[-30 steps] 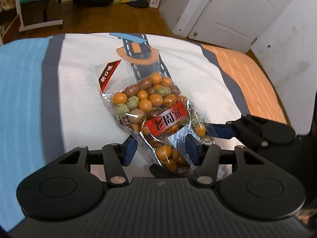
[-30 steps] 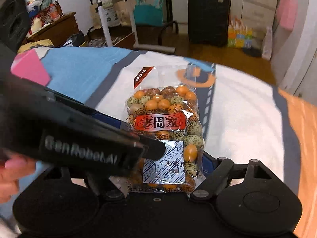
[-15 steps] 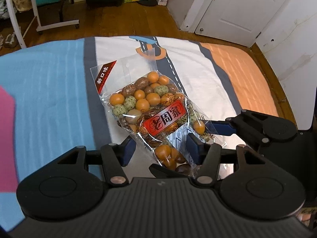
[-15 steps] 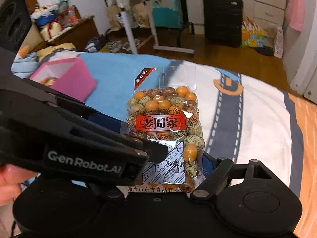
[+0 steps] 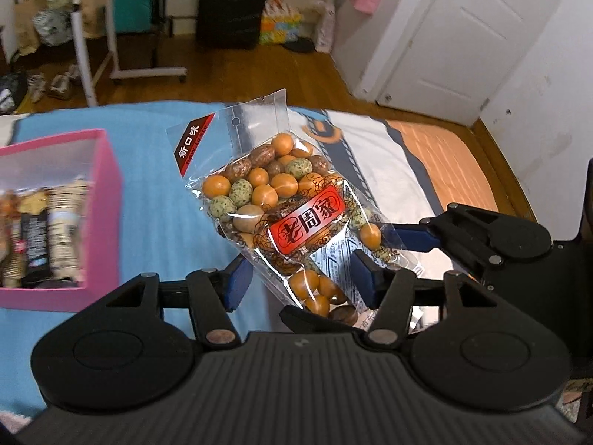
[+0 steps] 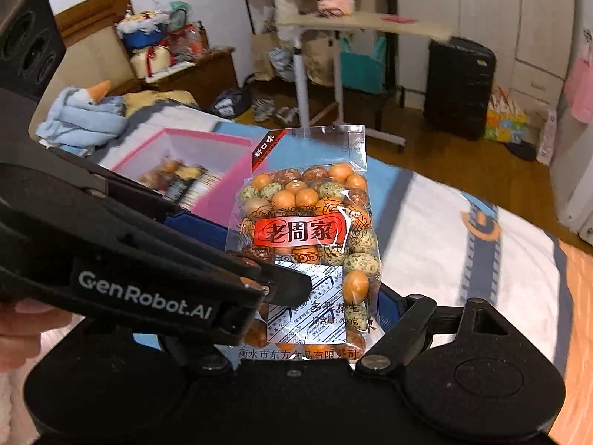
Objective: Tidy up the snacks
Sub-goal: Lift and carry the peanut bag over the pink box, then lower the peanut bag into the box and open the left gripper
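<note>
Both grippers are on one clear bag point(image 5: 292, 207) of coated nuts, held up above the bed point(image 5: 159, 200). In the left wrist view the bag fills the centre of the frame, slanting from its header at upper centre down to its bottom edge at lower centre. The left gripper point(image 5: 300, 278) has its blue pads either side of the bag's lower end; its jaws are opening, and a gap shows between the left pad and the plastic, so it is letting go. In the right wrist view the bag point(image 6: 307, 237) stands upright mid-frame, and the right gripper point(image 6: 307, 307) is clamped wide across its bottom end, the right pad pressed to the bag's edge; the left one is hidden behind the other gripper's black body, which crosses the left of the frame. A pink box point(image 5: 107, 200) with packets inside sits on the blue sheet at the left edge, well apart from the bag. A white door point(image 5: 456, 37) stands upper right.
</note>
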Tool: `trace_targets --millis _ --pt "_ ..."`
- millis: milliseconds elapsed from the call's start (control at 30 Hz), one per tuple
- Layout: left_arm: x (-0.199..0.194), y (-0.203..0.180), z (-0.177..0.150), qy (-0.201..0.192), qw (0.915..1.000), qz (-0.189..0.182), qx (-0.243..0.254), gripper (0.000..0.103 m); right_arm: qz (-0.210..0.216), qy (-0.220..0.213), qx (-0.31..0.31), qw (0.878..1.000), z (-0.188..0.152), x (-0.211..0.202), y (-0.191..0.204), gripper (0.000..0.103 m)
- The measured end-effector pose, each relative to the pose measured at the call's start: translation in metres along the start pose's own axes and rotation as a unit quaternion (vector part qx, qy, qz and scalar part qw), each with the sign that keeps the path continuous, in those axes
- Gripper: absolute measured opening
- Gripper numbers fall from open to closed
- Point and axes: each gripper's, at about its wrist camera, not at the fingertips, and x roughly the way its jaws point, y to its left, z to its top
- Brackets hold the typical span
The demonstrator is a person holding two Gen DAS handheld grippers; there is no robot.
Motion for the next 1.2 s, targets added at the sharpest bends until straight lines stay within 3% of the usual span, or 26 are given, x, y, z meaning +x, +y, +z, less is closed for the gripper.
trace_targets --millis 67,233,367,567,767,1067,1200 --pt "-0.013 0.016 -0.003 -0.013 0.9999 0.002 -0.011 0.063 0.005 -0.005 -0.007 1.000 0.008 0.005 0.015 0.086" --pt "-0.035 0.063 -0.010 -0.041 0.9984 0.018 -0.034 0.063 0.015 -0.011 -0.027 0.999 0.029 0.026 0.054 0.085" --pt "-0.045 0.106 -0.013 -0.059 0.9972 0.009 -0.044 0.063 0.018 -0.012 -0.044 0.999 0.048 0.047 0.082 0.086" --pt "-0.045 0.174 -0.010 -0.084 0.9937 0.011 -0.073 0.063 0.053 -0.002 -0.026 0.998 0.075 0.091 0.107 0.086" --pt "-0.029 0.233 -0.015 -0.088 0.9901 0.005 -0.110 0.065 0.079 0.025 0.021 0.996 0.080 0.138 0.124 0.086" --pt "0.001 0.264 -0.007 -0.070 0.9911 0.006 -0.113 0.065 0.059 0.019 0.024 0.998 0.077 0.176 0.132 0.087" --pt "0.014 0.267 -0.002 -0.061 0.9912 0.009 -0.117 0.065 0.033 0.001 -0.028 0.999 0.074 0.181 0.141 0.088"
